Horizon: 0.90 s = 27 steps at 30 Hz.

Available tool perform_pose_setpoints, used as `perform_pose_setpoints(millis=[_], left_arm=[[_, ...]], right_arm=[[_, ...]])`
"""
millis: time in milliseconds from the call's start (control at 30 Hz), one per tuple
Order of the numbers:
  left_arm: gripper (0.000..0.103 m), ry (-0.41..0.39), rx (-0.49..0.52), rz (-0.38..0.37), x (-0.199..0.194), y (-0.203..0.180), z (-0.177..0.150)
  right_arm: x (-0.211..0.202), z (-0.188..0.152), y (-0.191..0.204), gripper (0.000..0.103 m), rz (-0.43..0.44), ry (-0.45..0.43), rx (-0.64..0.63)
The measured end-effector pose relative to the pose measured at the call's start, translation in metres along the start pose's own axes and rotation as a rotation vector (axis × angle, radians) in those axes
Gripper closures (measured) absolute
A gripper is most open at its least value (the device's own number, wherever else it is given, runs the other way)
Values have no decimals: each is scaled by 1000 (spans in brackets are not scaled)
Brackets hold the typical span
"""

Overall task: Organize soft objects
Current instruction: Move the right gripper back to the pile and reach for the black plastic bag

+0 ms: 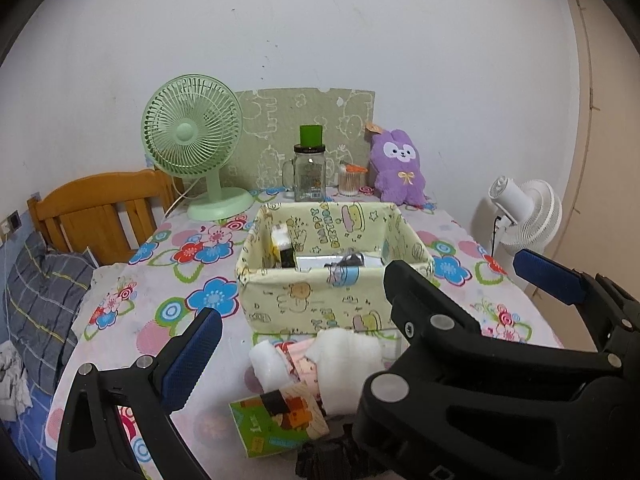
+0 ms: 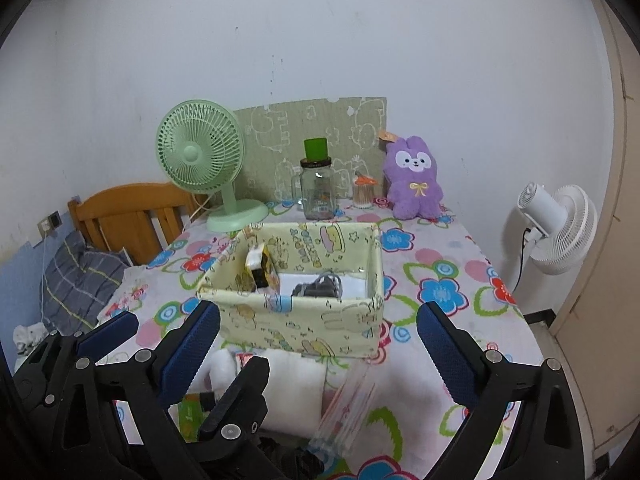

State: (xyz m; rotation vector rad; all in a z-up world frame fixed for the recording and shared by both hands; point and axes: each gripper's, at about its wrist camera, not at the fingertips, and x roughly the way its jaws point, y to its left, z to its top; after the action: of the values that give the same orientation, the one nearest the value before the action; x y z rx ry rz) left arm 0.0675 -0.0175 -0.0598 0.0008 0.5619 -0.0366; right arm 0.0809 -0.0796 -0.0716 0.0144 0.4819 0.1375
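Both tongs hover spread and empty over the soft pile in front of the fabric bin.

From the left: my left tongs (image 1: 304, 336) gape wide above the foam roll (image 1: 269, 364), the small carton (image 1: 276, 420) and the white wad (image 1: 346, 364) on the worktop (image 1: 120, 320). These look light and squashy; I'd pinch the wad mid-body. The bin (image 1: 320, 300) sits just behind. My right tongs (image 2: 320, 336) are level and also wide apart.
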Motion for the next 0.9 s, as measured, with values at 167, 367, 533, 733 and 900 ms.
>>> perform_pose_setpoints(millis=[167, 367, 533, 733, 900], left_arm=[[0, 4, 20, 3, -2, 0, -11], [0, 14, 14, 3, -3, 2, -27], [0, 33, 13, 2, -1, 6, -42], [0, 55, 27, 21, 1, 10, -62], [0, 72, 17, 23, 1, 16, -75]], right_arm=[[-2, -14, 1, 8, 5, 10, 18], [-4, -29, 4, 9, 7, 21, 18], [-3, -45, 7, 9, 8, 37, 21], [2, -66, 12, 10, 2, 65, 23], [4, -79, 19, 12, 8, 86, 24]])
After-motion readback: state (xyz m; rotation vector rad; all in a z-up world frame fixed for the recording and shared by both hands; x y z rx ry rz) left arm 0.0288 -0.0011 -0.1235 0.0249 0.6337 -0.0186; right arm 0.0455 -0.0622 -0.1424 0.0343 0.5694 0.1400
